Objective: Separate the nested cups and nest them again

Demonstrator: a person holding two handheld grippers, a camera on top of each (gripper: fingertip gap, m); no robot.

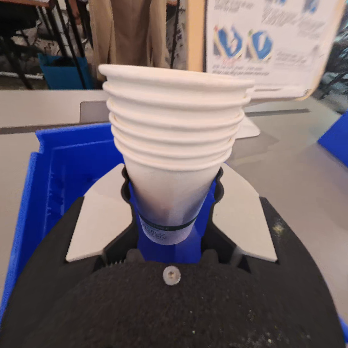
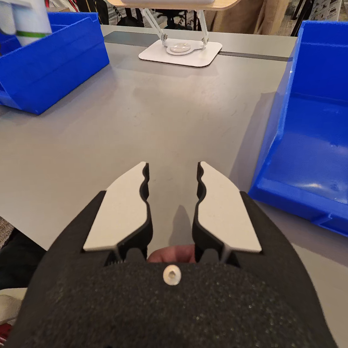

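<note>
Left tongs (image 1: 172, 177) gripping a stack of white paper cups (image 1: 175, 120); right tongs (image 2: 172, 169) standing open and empty.

The stack is hanging upright above a blue bin (image 1: 75, 160) near the counter's (image 2: 150, 113) left edge, seven rolled rims showing, white sides, a dark green band ringing the outermost cup's base. Two blue bins are flanking the bare grey middle of the counter, the second bin (image 2: 305, 131) sitting toward the right edge. One white stand (image 2: 180, 53) is resting near the far edge.
</note>
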